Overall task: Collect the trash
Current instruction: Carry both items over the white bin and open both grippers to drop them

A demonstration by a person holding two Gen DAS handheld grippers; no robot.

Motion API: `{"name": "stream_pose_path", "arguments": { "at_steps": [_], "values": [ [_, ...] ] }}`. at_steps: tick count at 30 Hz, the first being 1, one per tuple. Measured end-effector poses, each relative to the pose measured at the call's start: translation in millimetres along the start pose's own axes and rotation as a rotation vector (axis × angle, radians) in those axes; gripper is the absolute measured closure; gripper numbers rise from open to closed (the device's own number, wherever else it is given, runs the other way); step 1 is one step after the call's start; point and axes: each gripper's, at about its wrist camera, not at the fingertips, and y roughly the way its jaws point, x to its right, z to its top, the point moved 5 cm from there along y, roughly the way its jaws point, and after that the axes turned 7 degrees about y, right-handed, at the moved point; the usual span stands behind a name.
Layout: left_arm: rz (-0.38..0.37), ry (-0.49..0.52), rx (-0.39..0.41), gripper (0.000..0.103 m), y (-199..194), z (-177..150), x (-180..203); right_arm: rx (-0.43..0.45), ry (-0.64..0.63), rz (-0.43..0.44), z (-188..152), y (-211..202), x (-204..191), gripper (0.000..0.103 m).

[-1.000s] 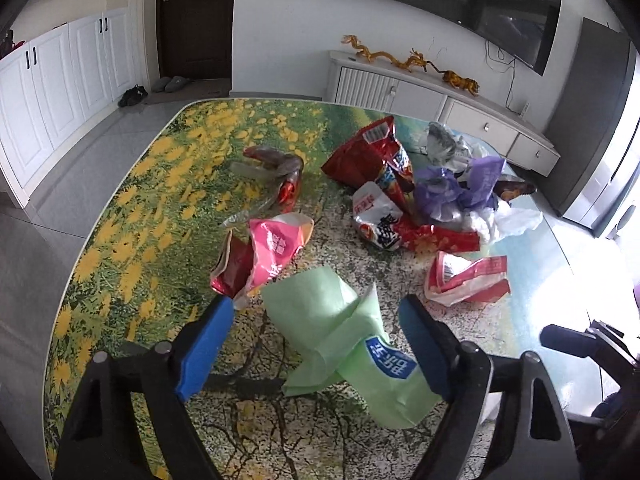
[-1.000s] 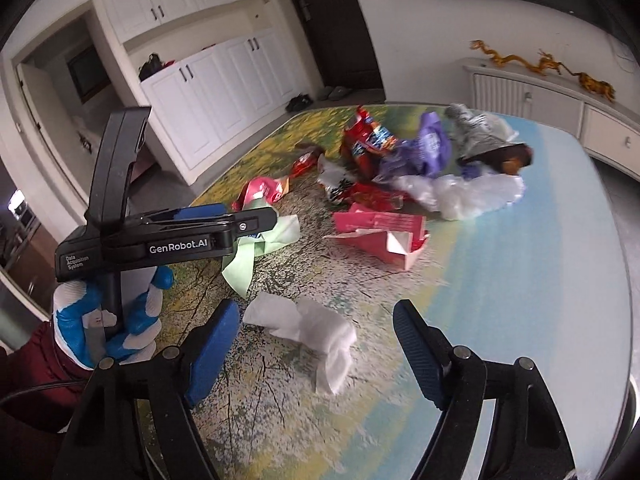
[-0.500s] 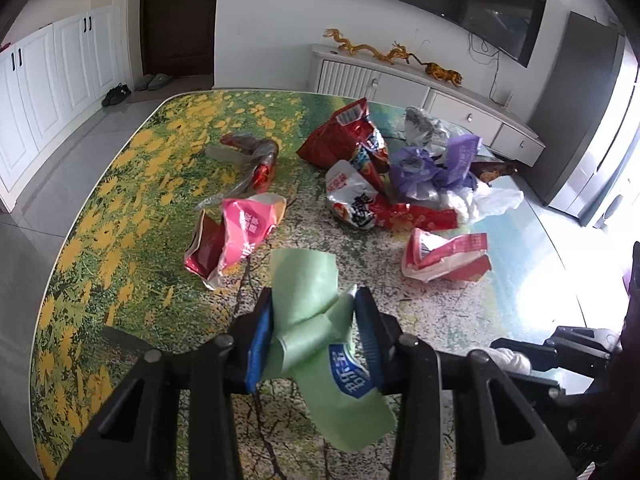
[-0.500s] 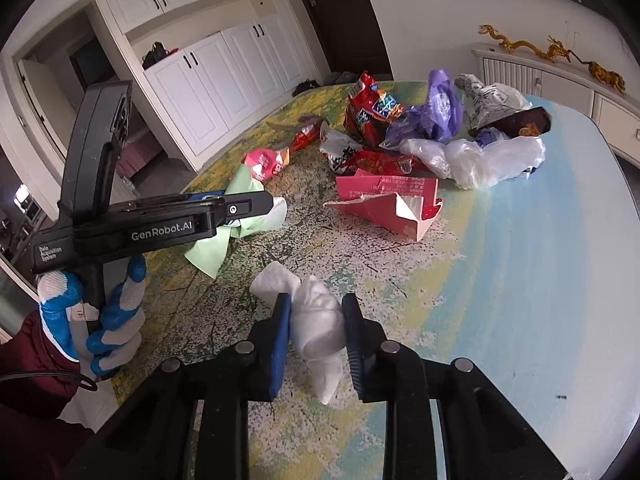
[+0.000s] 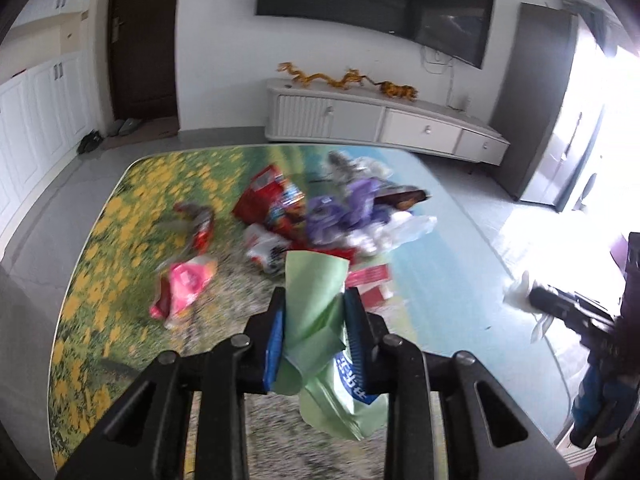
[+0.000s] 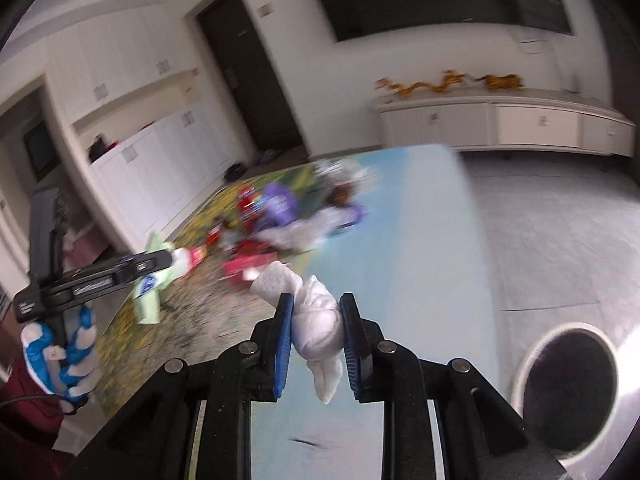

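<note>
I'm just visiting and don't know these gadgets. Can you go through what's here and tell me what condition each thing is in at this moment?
left gripper: shut on the green wrapper
green wrapper: crumpled, pinched, off the table
right gripper: shut on the white tissue
white tissue: wadded, pinched, lifted
trash pile: heaped loose on the table
pink packet: torn open, lying on the table
table: littered
bin: open, on the floor
door: closed

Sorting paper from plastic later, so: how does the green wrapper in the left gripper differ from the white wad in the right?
The green wrapper is flat, creased sheet with a blue label; the white wad is crumpled, plain and soft like tissue. The wrapper sticks out well past the pads above and below; the wad is compact, with a short tail hanging. Both are clamped and lifted off the table.
</note>
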Motion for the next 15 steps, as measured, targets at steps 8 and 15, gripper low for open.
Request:
{"name": "stream_pose_path", "arguments": {
  "at_steps": [8, 15],
  "values": [
    [-0.207, 0.170, 0.001, 0.076, 29.3, 52.5, 128.3, 0.077, 0.230, -0.358, -1.4, -54.2, 139.4, 0.081],
    [-0.333, 0.295, -0.054, 0.074, 81.7, 85.3, 262.6, 0.029, 0.424, -0.474, -36.0, -63.5, 229.2, 0.079]
  ]
}}
